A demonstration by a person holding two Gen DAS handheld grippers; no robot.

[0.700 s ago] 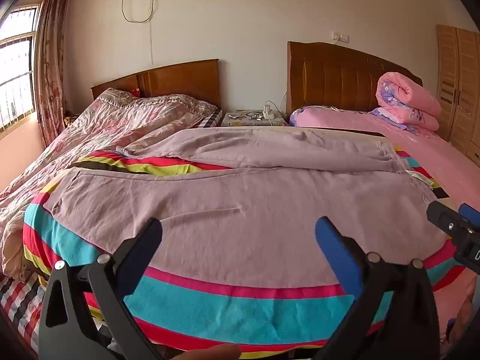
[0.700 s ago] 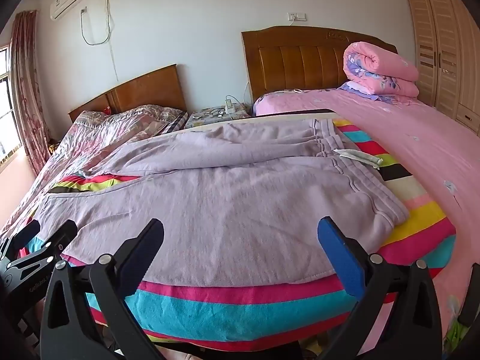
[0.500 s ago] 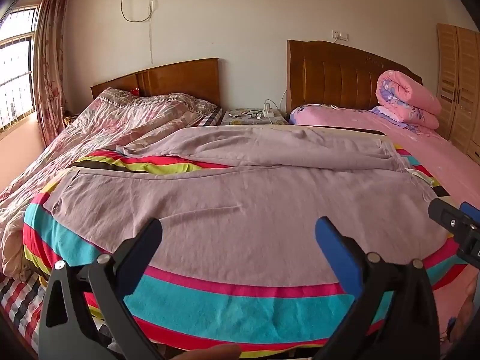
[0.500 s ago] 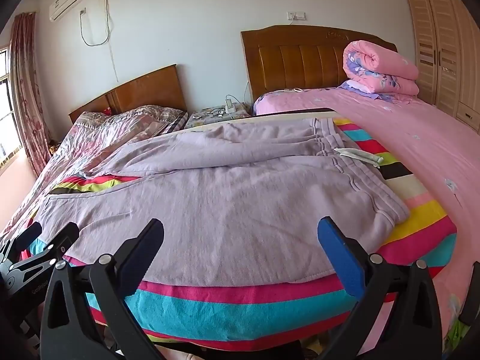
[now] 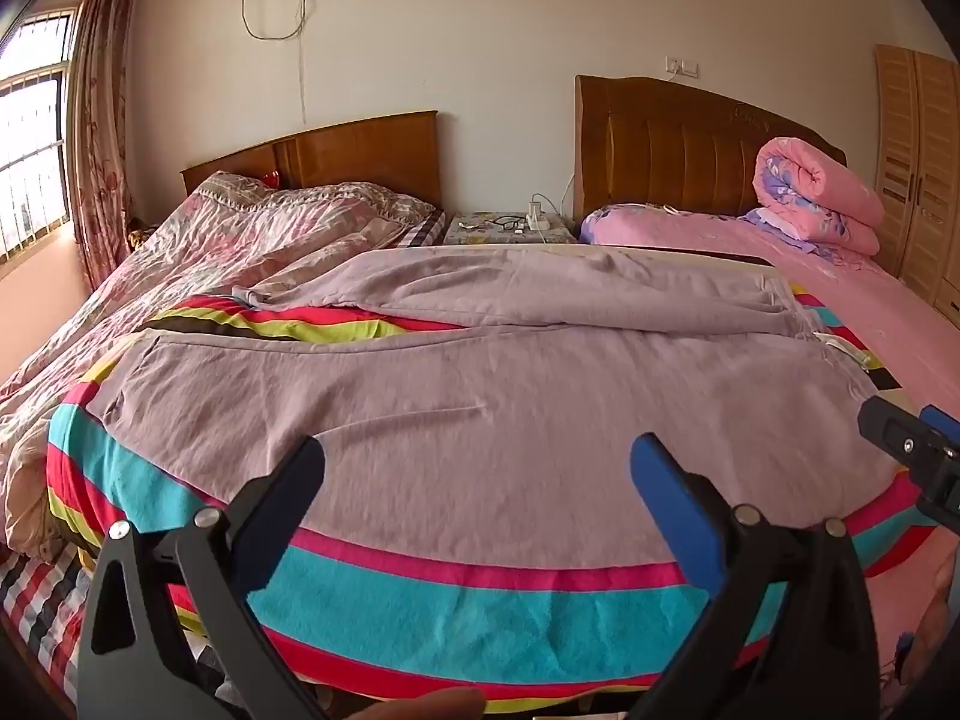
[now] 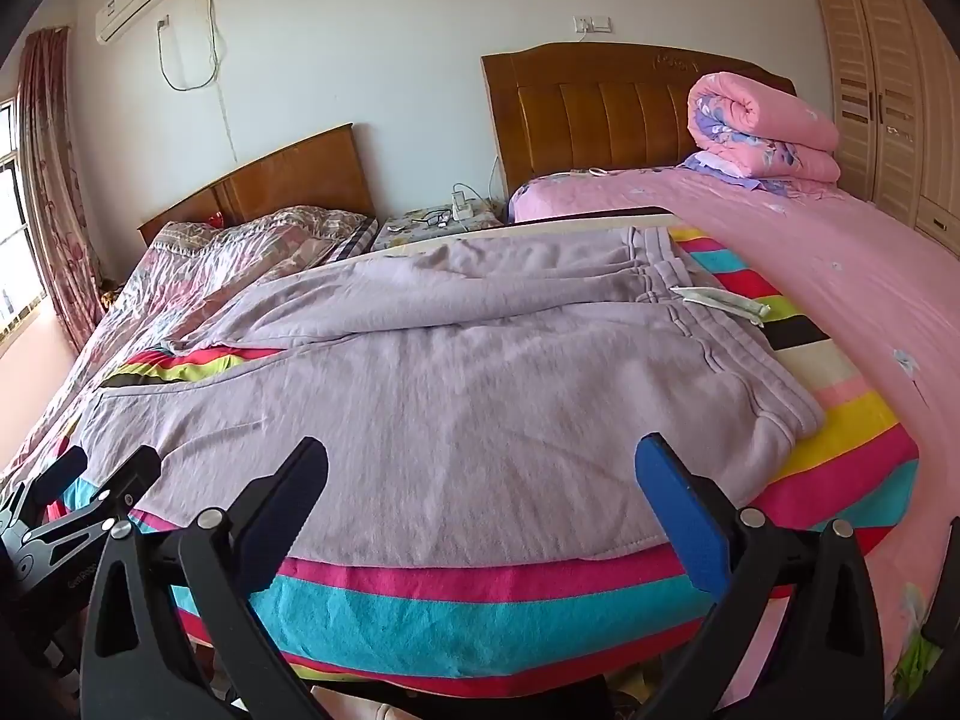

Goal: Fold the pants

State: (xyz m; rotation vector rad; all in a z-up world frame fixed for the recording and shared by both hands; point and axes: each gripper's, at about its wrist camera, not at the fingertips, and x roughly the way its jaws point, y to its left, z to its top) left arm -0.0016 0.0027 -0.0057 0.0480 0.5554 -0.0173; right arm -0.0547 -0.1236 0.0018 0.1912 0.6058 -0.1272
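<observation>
Both our left gripper (image 5: 477,468) and right gripper (image 6: 480,468) gape wide, holding nothing, just short of the lilac pants (image 6: 456,396) spread flat on the striped blanket (image 6: 480,606). We should pinch the near hem at 12 o'clock, both layers, lifting evenly.

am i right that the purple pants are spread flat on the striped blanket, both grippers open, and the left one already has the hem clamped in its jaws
Not quite. In the left wrist view the left gripper has nothing clamped: its jaws stand wide apart, short of the purple pants. The rest holds: the pants lie spread on the striped blanket, and the right gripper is open too.
</observation>
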